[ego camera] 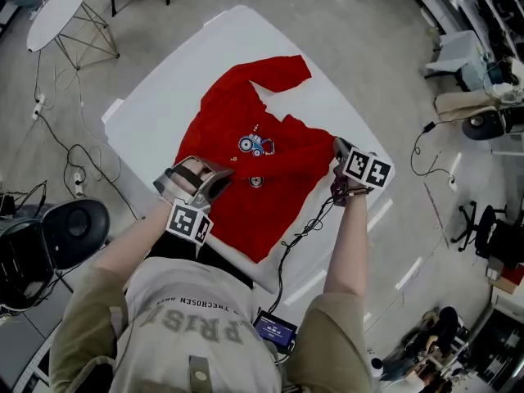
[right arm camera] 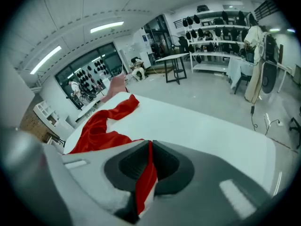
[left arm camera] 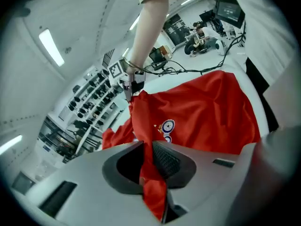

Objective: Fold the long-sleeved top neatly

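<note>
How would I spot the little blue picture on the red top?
Look at the big white table. A red top lies on it. The picture sits on its chest: blue and white, bigger than the small round badge nearer the person.

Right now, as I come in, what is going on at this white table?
A person is folding a red long-sleeved top on the white table, with a gripper in each hand. The left gripper is shut on fabric at the top's left edge, and the right gripper is shut on fabric at its right edge. The top lies front up, and one sleeve stretches flat toward the far corner. The fold is not finished.
</note>
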Available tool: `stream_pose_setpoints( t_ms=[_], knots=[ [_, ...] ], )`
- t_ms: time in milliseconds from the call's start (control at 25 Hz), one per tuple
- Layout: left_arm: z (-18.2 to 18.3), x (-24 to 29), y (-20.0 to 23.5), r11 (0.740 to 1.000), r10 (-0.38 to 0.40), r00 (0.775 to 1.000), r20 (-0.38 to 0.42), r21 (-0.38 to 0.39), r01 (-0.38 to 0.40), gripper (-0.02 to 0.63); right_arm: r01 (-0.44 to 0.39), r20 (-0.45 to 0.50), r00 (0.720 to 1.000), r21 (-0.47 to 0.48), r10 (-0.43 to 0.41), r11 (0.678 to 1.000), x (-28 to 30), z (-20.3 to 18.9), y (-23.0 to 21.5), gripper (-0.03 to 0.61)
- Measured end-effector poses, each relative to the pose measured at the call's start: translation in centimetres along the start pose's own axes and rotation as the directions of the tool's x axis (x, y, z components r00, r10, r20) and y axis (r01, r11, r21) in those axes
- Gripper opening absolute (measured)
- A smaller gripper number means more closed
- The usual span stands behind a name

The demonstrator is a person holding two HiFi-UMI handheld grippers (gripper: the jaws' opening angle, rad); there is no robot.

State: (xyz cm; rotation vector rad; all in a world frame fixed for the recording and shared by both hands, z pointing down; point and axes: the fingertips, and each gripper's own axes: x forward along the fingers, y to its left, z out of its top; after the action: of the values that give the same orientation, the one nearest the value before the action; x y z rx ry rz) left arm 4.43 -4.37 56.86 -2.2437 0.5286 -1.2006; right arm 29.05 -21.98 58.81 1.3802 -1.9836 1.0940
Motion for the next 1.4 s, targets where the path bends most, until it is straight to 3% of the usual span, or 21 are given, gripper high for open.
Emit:
stream_pose_setpoints(
  t_ms=[120, 200, 320, 480, 560, 720, 840, 920, 960, 1000, 1080, 1160, 1320, 1400],
  knots=[
    [-1.0, 1.6, -2.6, 0.989, -0.125, 0.990, -0.067, -0.090, 0.119, 0.082, -0.005, -0.062, 0.998, -0.026, 0.003, 1.000, 1.9, -1.9, -0.5, 0.025],
    [-1.8, 1.8, -3.3, 0.968, -0.198, 0.977, -0.083, -0.172, 0.182, 0.192, -0.038, -0.061, 0.998, -0.078, 0.033, 0.996, 1.9, -1.8, 0.1, 0.054],
    [-3.6, 0.3, -2.7, 0.917, -0.286, 0.955, -0.073, -0.311, 0.251, 0.343, -0.129, -0.052, 0.991, -0.214, 0.121, 0.968, 0.3, -1.3, 2.8, 0.264],
    [-3.8, -1.8, 0.9, 0.845, -0.288, 0.958, 0.001, -0.471, 0.255, 0.365, -0.185, -0.095, 0.983, -0.443, 0.159, 0.877, -3.4, -2.9, 5.9, 0.264],
    [-3.4, -1.3, 2.0, 0.808, -0.324, 0.946, 0.025, -0.513, 0.290, 0.365, -0.218, -0.155, 0.975, -0.517, 0.159, 0.828, -4.3, -4.6, 7.2, 0.264],
    [-3.2, 1.0, 0.8, 0.754, -0.467, 0.884, -0.001, -0.524, 0.397, 0.365, -0.216, -0.270, 0.962, -0.650, 0.045, 0.729, -3.4, -7.9, 8.3, 0.262],
    [-3.9, 2.0, -0.5, 0.725, -0.533, 0.845, -0.032, -0.532, 0.437, 0.364, -0.208, -0.315, 0.948, -0.696, -0.032, 0.687, -2.3, -9.3, 8.9, 0.261],
    [-4.3, 2.2, -0.7, 0.741, -0.535, 0.842, -0.065, -0.514, 0.431, 0.328, -0.202, -0.324, 0.943, -0.730, -0.071, 0.653, -2.1, -9.8, 9.1, 0.245],
    [-4.5, 2.2, -0.5, 0.762, -0.519, 0.851, -0.080, -0.494, 0.418, 0.266, -0.189, -0.312, 0.946, -0.750, -0.088, 0.633, -2.2, -9.8, 9.1, 0.218],
    [-4.6, 2.0, -0.2, 0.785, -0.498, 0.862, -0.092, -0.470, 0.403, 0.211, -0.168, -0.291, 0.951, -0.771, -0.104, 0.614, -2.5, -9.7, 9.1, 0.157],
    [-4.9, 1.7, 0.1, 0.820, -0.469, 0.877, -0.103, -0.421, 0.389, 0.161, -0.127, -0.242, 0.962, -0.802, -0.123, 0.584, -3.3, -9.5, 9.1, 0.064],
    [-5.0, 1.3, 0.3, 0.845, -0.444, 0.890, -0.103, -0.377, 0.379, 0.130, -0.106, -0.210, 0.971, -0.813, -0.119, 0.573, -4.1, -9.7, 9.2, 0.021],
    [-3.7, -0.1, 1.8, 0.909, -0.342, 0.938, -0.063, -0.276, 0.313, 0.094, -0.098, -0.168, 0.982, -0.836, -0.082, 0.540, -6.1, -10.2, 9.8, 0.014],
    [-3.2, -1.1, 2.0, 0.919, -0.332, 0.942, -0.049, -0.242, 0.311, 0.095, -0.121, -0.158, 0.987, -0.841, -0.026, 0.528, -7.5, -10.6, 10.9, 0.014]
  ],
)
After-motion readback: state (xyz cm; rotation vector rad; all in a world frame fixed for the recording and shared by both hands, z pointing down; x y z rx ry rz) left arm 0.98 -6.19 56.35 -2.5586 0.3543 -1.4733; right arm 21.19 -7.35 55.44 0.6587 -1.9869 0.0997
